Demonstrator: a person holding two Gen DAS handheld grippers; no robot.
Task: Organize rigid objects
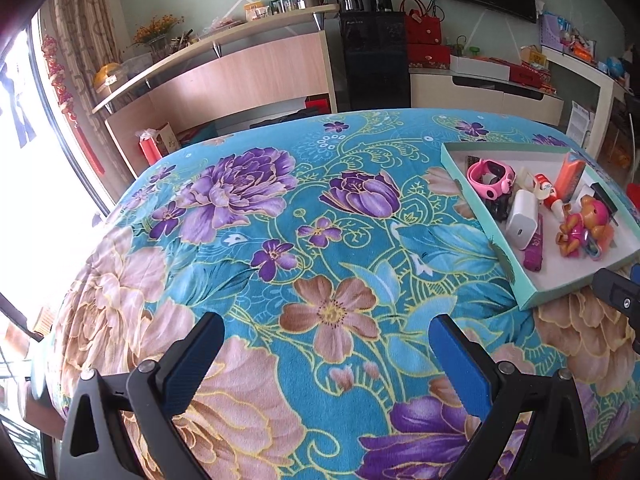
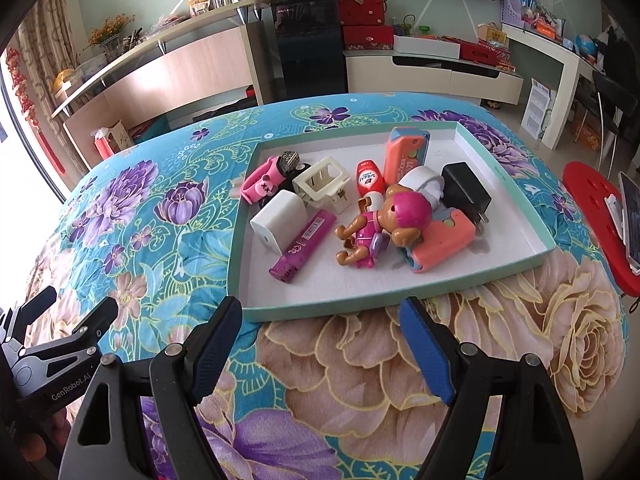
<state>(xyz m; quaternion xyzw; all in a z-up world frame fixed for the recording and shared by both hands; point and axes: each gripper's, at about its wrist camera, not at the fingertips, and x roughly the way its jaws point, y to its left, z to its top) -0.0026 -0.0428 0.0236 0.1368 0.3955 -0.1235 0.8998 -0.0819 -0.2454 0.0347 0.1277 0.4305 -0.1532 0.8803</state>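
Both tools stand wide open and empty. From the right wrist view, the right tool (image 2: 320, 320) spreads its blue-padded fingers (image 2: 426, 354) over the flowered cloth (image 2: 360, 380) on the tabletop, just short of the near wall of the tray (image 2: 320, 310), touching nothing. The left tool (image 1: 326, 336) hangs released over bare cloth, well to the left of the tray, and its black body shows at the lower left of the right wrist view with "GenRobot.AI" printed on it.

Everything to be sorted lies heaped in the shallow green-walled tray: a white charger (image 2: 276, 216) at the left, a purple lighter (image 2: 302, 246) beside it with a barcode sticker and writing too small to read, a pink watch (image 2: 260, 182) at the far left, a cream square frame (image 2: 322, 182), a small red-and-white tube (image 2: 369, 178) whose label I cannot make out, a toy dog in a pink helmet (image 2: 384, 224) in the middle, a black plug (image 2: 466, 194) to the right, and two salmon-coloured cases, one standing at the back (image 2: 404, 156) and one lying at the front (image 2: 444, 244). The standing case bears letters, but they are not legible.

The tray's front part is bare white floor, as is its right-hand strip. Left of the tray the cloth is open all the way to the rounded table edge. To the right, a red stool (image 2: 600, 216) stands close by the tabletop.
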